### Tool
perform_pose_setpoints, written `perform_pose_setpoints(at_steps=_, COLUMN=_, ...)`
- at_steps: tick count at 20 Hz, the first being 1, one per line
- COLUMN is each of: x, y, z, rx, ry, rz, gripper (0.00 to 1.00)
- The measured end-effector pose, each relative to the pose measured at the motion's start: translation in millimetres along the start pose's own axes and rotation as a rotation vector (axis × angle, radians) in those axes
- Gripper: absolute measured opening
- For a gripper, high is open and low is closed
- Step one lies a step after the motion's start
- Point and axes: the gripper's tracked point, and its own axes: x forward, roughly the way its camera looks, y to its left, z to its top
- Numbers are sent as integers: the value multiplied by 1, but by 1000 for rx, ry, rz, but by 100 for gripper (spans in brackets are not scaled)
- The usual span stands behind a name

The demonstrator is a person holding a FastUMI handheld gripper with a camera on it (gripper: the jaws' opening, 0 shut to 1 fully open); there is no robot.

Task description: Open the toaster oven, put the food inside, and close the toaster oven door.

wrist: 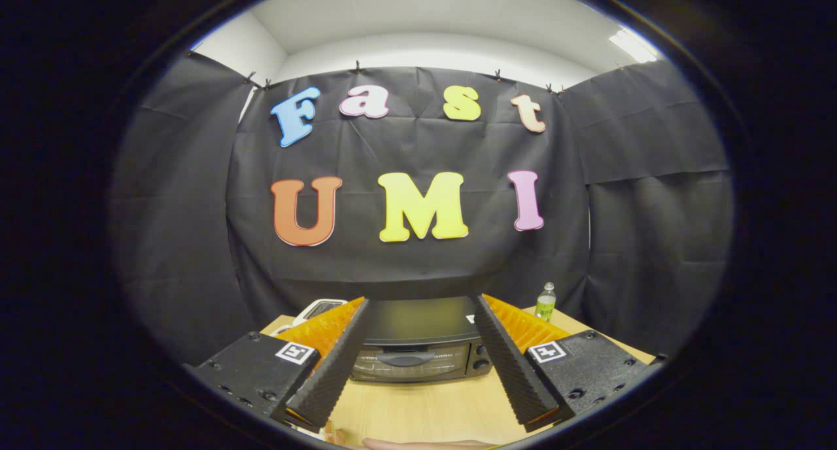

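Between the two spread fingers, beyond their tips, sits the toaster oven (418,348) on the pale wooden desk (425,411), its door closed and facing the gripper (418,306). The gripper stands wide and holds nothing, well clear of the oven. Its fingers (333,365) are black wedges with ribbed, toothed faces that should bite well on a smooth bar; orange ribbed panels back them.

The oven is a boxy black appliance with a flat, faintly glossy top, a glass door with wire racks dimly visible behind it, and a dark curved handle (405,357) across the upper part of the door. Two round knobs (482,357) sit at its right side. I judge it stiff, fairly heavy and unlikely to slide much, though a hard tug could drag it on the smooth wood. The handle is the place to take hold: pinch it, or hook a finger over it, and swing the door down on what is probably a bottom hinge. The glass wants gentle treatment.

At the near edge of the desk, below the fingers, something pale shows, perhaps the food; too little is visible to tell. A small green-labelled plastic bottle (546,302) stands behind the oven to the right, and a white device (318,308) lies behind it to the left.
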Motion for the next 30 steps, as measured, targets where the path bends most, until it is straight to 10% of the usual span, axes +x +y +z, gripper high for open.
perform_pose_setpoints(at_steps=30, x=166, y=18, z=-192, rx=-88, ry=273, rz=53, gripper=100)
